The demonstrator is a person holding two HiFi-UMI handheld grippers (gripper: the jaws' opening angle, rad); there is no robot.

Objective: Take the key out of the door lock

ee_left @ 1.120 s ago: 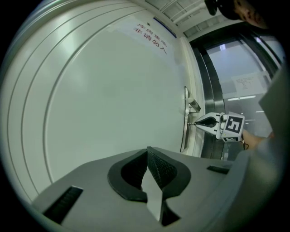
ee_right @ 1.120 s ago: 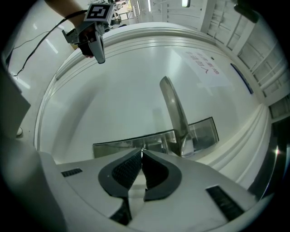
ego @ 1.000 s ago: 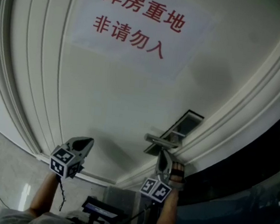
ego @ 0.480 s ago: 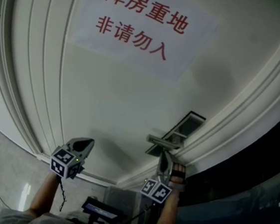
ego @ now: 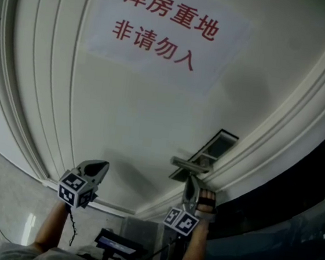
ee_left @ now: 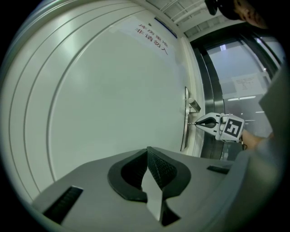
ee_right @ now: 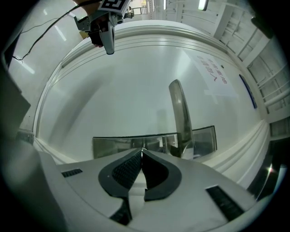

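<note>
the right tool (ee_right: 142, 150) is pinching the small metal key (ee_left: 191, 123) tight; pulling crooked could be jamming it; the left tool (ee_left: 147, 149) is idling closed, empty.

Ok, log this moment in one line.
right gripper: shut on key at lock plate | left gripper: shut, empty | key: not out yet

You face one door (ego: 140, 124) bearing one sign (ego: 162, 30), one handle (ego: 190, 164), one lock plate (ego: 218, 143) and one key (ee_left: 193, 123). You hold two grippers: left gripper (ego: 103, 165), right gripper (ego: 190, 181).
</note>
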